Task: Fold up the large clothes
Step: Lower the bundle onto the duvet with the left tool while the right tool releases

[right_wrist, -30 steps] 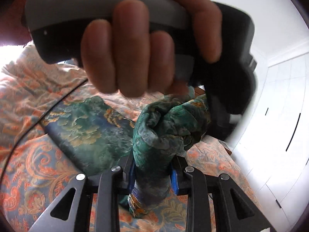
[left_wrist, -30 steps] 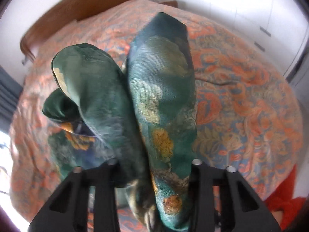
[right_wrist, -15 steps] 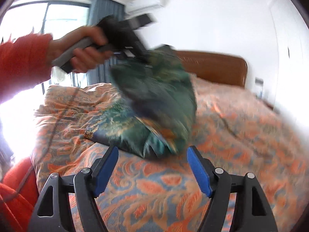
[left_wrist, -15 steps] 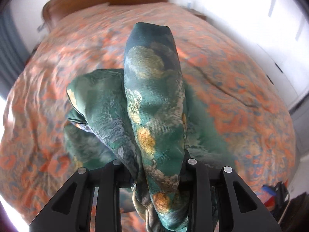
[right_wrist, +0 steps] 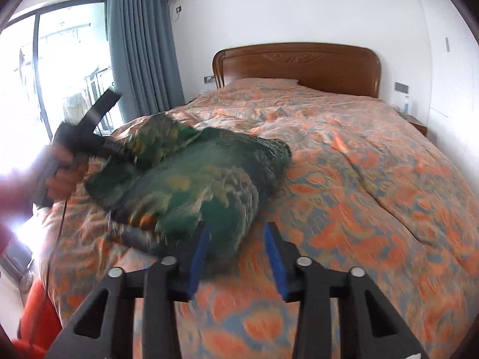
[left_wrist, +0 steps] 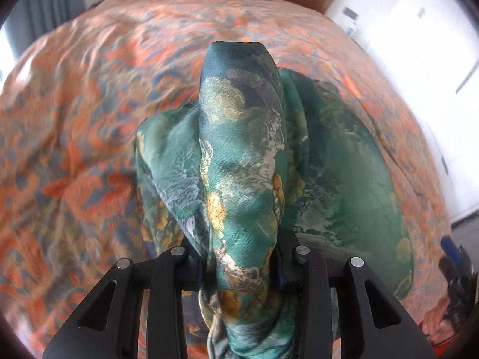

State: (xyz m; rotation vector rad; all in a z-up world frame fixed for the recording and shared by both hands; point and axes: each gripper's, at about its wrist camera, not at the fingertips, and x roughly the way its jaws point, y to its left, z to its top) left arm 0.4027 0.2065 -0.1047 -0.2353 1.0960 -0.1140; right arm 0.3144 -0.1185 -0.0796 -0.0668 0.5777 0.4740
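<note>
A green floral silky garment (left_wrist: 242, 161) is bunched between the fingers of my left gripper (left_wrist: 239, 251), which is shut on it; the rest drapes onto the bed below. In the right wrist view the garment (right_wrist: 194, 185) lies as a folded heap on the bed's left side, blurred. My left gripper (right_wrist: 119, 149) holds its far left end there, with the hand on the handle. My right gripper (right_wrist: 236, 239) is open and empty, its blue pads (right_wrist: 200, 254) just in front of the garment's near edge.
The orange and blue paisley bedspread (right_wrist: 359, 179) covers the bed. A wooden headboard (right_wrist: 296, 65) stands at the back, grey curtains (right_wrist: 140, 45) and a window on the left, and a nightstand (right_wrist: 419, 124) at the right. Red cloth (right_wrist: 39, 317) shows at lower left.
My right gripper let go of the garment and pulled back, open. My left gripper carried its bunch down toward the bed and the garment settled into a heap.
</note>
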